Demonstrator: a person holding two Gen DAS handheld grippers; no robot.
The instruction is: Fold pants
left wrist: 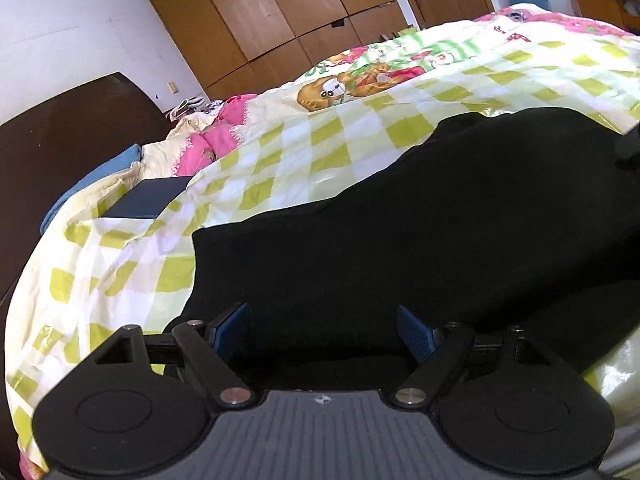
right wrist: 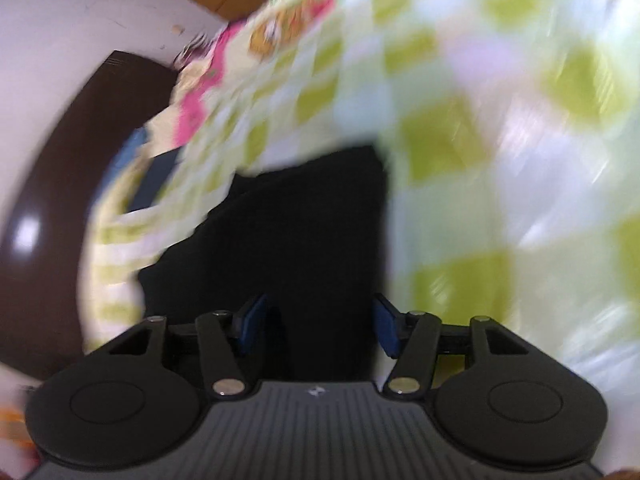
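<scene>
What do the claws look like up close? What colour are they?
Both look alike. The left claw and right claw have black arms with shiny silver pins, blue ridged finger pads, two round black discs and a grey ribbed base bearing a tiny white mark. No cables or sleeves show.

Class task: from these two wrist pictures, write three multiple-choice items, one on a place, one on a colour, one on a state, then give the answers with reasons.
1. Where do the black pants lie?
A. On the checked bedspread
B. In the wardrobe
C. On the floor

2. What colour are the squares on the bedspread?
A. Red
B. Yellow-green
C. Blue

3. How do the left tongs stand?
A. Clamped on a pillow
B. Shut on nothing
C. Open, with the pants in front

Answers:
1 A, the checked cloth shows around the pants.
2 B, the squares alternate yellow-green and white.
3 C, the blue pads stand wide apart and press on nothing.
</scene>
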